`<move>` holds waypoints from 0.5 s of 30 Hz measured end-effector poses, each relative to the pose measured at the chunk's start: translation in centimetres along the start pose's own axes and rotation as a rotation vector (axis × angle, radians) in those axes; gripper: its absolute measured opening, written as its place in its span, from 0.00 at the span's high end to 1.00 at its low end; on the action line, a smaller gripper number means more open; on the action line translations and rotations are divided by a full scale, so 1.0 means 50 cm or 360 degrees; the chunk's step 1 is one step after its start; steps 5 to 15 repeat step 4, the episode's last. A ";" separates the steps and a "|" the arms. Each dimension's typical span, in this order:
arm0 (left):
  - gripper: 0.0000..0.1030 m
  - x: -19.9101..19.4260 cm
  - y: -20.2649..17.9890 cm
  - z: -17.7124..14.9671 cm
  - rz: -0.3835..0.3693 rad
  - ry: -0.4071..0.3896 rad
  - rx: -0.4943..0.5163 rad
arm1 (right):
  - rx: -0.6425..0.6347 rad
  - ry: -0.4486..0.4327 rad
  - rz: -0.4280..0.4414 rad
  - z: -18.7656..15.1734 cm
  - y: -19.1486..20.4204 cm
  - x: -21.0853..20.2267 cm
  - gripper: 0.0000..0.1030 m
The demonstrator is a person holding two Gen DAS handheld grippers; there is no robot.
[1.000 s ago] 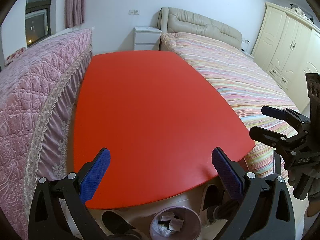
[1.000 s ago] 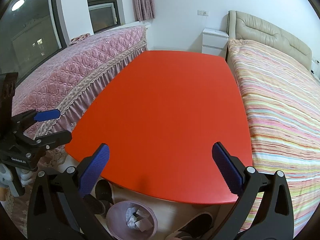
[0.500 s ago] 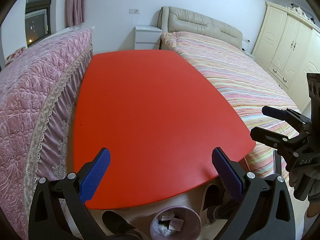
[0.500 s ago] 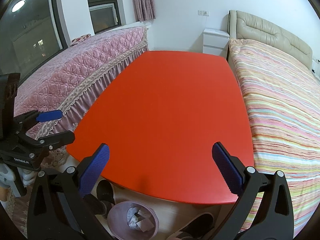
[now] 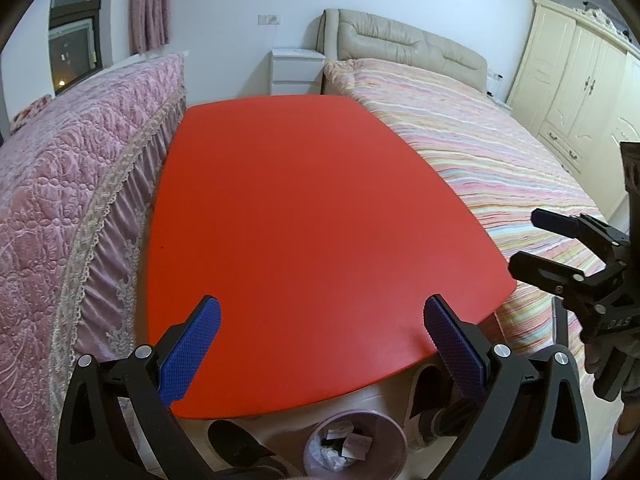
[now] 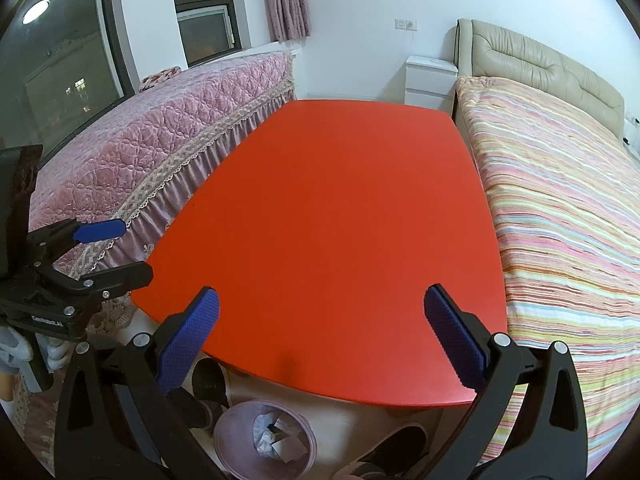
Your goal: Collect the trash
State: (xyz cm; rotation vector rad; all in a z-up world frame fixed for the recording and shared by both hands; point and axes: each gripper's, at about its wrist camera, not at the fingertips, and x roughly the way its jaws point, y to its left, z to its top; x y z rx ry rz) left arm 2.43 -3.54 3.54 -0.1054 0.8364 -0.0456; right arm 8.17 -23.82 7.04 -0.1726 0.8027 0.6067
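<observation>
A small pink trash bin point(image 5: 356, 446) stands on the floor below the near edge of the red table point(image 5: 312, 216), with crumpled paper scraps point(image 5: 346, 440) inside. It also shows in the right wrist view point(image 6: 266, 438). My left gripper point(image 5: 320, 344) is open and empty, held above the table's near edge. My right gripper point(image 6: 320, 340) is open and empty too. Each gripper shows in the other's view, the right gripper point(image 5: 556, 240) at the right and the left gripper point(image 6: 108, 252) at the left. No trash shows on the table.
A pink quilted bench point(image 5: 60, 208) runs along the table's left side. A striped bed point(image 5: 480, 152) lies on its right. A white nightstand point(image 5: 296, 70) stands at the far end and a cream wardrobe point(image 5: 580, 80) at the right. Dark shoes point(image 6: 208, 384) lie near the bin.
Both grippers have drifted back slightly and a little lower. They stay open and empty. Nothing else has moved.
</observation>
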 end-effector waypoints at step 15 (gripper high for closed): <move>0.06 0.002 0.000 -0.002 -0.0025 -0.0003 -0.0014 | 0.0003 0.0007 -0.0009 -0.005 -0.001 0.003 0.03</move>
